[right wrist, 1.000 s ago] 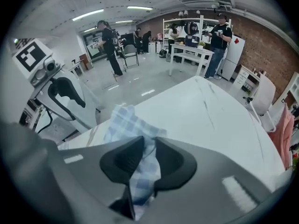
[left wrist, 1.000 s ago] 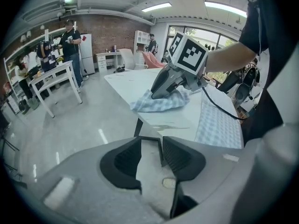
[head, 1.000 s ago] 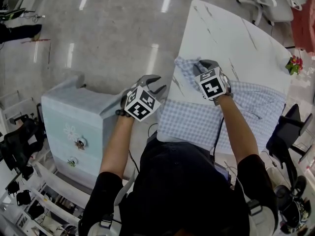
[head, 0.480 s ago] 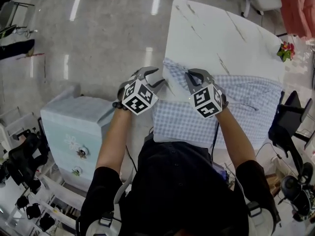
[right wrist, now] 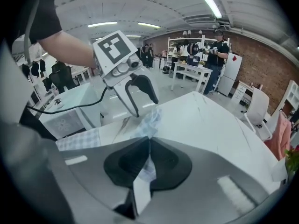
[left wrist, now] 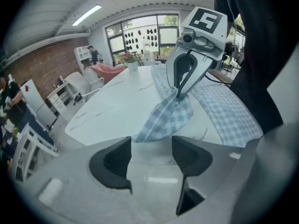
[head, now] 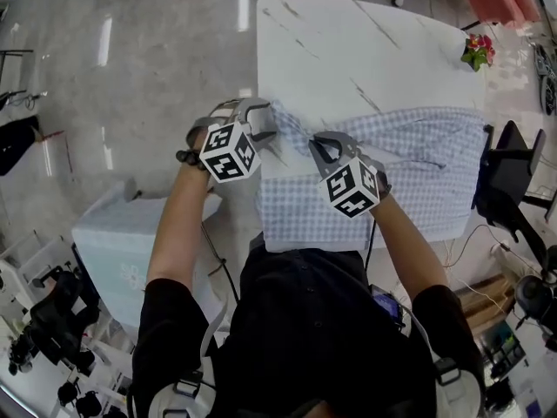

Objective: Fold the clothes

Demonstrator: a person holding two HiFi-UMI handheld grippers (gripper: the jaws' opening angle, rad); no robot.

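A blue checked shirt (head: 409, 146) lies spread along the near edge of the white marble table (head: 348, 50). My right gripper (head: 318, 144) is shut on a bunched end of the shirt (right wrist: 149, 120) near its left side and holds it slightly off the table. The cloth runs between the closed pads (right wrist: 163, 162). My left gripper (head: 265, 122) hovers at the table's left edge, just short of that lifted end (left wrist: 166, 118). Its jaws have just been opening, and nothing is between its pads (left wrist: 187, 155).
A pale blue cabinet (head: 130, 242) stands on the floor left of the table. A black stand (head: 505, 181) is at the table's right end, with a small flower bunch (head: 477, 50) on the far corner. People stand in the background (right wrist: 217, 45).
The right gripper has closed on the shirt's end and raised it a little. The left gripper has moved in to the table edge beside it, rolled, and spread its jaws wider.
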